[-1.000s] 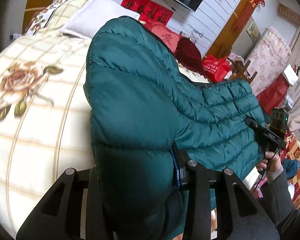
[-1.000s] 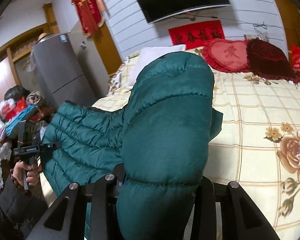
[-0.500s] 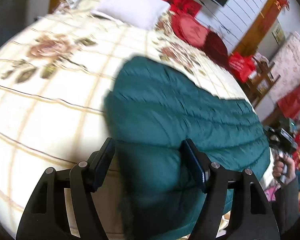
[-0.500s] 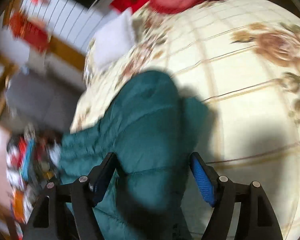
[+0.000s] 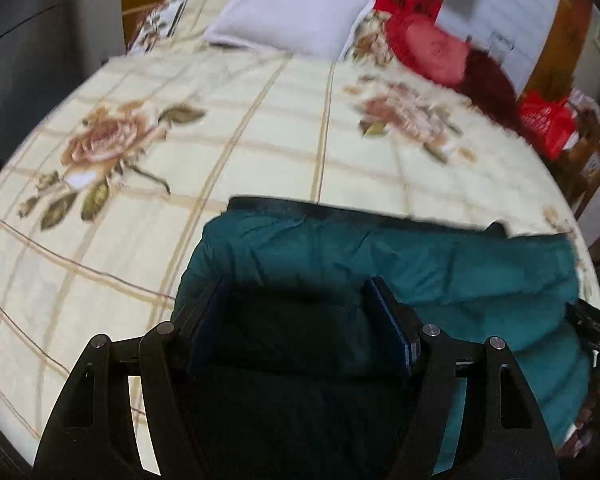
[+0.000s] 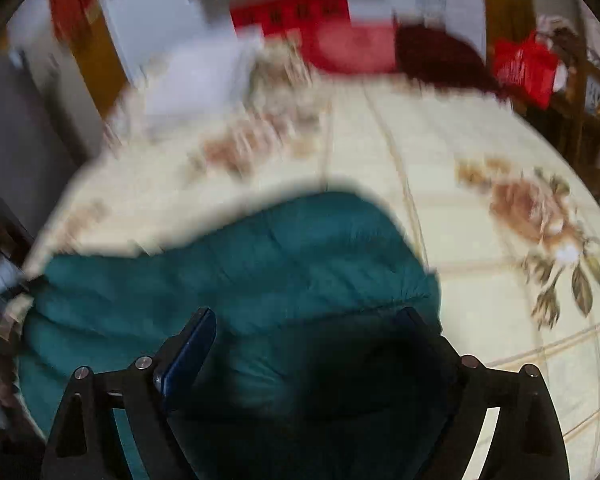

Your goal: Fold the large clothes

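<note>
A dark green puffer jacket (image 5: 440, 276) lies folded on the floral bedspread (image 5: 260, 120), with a strip of black lining along its far edge. My left gripper (image 5: 296, 300) hovers low over the jacket's left end. It is open, and the fabric lies loose between its fingers. In the blurred right wrist view the jacket (image 6: 240, 264) fills the lower middle. My right gripper (image 6: 306, 324) is over its right end with its jaws opening wide. The padding lies between them and neither pad presses on it. The right gripper's body (image 5: 596, 332) shows at the left wrist view's right edge.
A white pillow (image 5: 292, 12), a red heart cushion (image 5: 428, 48) and a dark red cushion (image 5: 492, 84) lie at the head of the bed. A red bag (image 5: 548, 120) and wooden furniture (image 5: 588, 160) stand to the right. A grey cabinet (image 5: 28, 40) is on the left.
Both grippers were shut on the raised jacket a second ago. They have swung it down flat onto the bed and opened, letting it go, and both cameras now tilt down.
</note>
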Tool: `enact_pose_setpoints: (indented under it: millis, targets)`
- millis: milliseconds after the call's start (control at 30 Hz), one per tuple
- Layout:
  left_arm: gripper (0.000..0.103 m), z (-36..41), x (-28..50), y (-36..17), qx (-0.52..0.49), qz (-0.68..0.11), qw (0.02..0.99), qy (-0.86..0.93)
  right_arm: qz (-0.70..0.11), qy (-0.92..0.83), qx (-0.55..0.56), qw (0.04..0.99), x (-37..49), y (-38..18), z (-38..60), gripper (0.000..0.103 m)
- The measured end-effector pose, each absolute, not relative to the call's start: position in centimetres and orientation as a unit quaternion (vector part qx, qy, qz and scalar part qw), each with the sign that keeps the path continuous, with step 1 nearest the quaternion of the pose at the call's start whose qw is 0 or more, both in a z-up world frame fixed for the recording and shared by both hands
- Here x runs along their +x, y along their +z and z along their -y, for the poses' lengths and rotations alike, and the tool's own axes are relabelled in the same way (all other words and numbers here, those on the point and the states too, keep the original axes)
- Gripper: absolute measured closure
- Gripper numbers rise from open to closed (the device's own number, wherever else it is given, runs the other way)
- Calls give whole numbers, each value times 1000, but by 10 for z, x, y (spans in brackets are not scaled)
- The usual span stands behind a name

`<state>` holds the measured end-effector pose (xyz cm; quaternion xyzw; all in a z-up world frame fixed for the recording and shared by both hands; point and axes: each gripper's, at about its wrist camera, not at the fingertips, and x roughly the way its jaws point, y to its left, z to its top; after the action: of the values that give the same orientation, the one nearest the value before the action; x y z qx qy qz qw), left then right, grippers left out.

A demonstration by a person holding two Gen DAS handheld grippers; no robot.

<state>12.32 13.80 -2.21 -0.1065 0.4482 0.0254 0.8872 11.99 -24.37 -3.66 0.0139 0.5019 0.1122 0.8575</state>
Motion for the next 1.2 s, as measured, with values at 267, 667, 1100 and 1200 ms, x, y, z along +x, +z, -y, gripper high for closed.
enact_pose_setpoints:
  millis: [267,667,1100,1200]
  targets:
    - [32,-138,70,20,-103,-390,915,5,-409,142,68,899,76,25,270,7]
    - [7,-51,-95,26,-35,-429,897,-99,-411,136,7,901,-125,73,268,7]
    - [7,-22,-189,55,-11,-408,912,-52,-374,133,-86,914,-259,99,236,7]
    - [7,-26,-195,64,2,-402,915,-32,-368,129,-88,917,-266,107,235,7]
